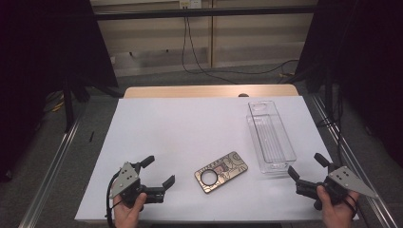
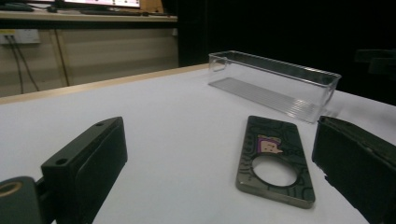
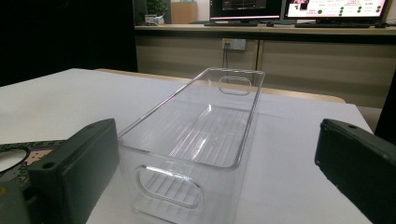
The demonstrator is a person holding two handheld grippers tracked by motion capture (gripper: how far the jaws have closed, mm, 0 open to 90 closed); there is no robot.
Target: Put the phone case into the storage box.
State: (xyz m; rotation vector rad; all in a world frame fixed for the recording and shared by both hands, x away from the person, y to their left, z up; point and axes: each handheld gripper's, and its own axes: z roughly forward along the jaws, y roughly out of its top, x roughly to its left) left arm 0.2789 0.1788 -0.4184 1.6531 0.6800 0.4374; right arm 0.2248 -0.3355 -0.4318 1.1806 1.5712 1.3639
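A dark patterned phone case (image 1: 221,172) with a round cut-out lies flat near the table's front middle; the left gripper view shows the phone case (image 2: 275,156) between and beyond its jaws. A clear plastic bin (image 1: 269,135) stands empty at the right, long side running front to back; the bin (image 3: 201,135) sits just ahead of the right gripper's jaws. My left gripper (image 1: 158,171) rests open at the front left, a short way left of the case. My right gripper (image 1: 306,166) stands open at the front right, just off the bin's near end. Neither holds anything.
A white sheet (image 1: 190,128) covers the table, with a wooden edge (image 1: 209,90) at the far side. Metal rails (image 1: 52,161) run along both sides. Cables (image 1: 199,66) trail on the floor behind. Bare sheet spreads across the left and far middle.
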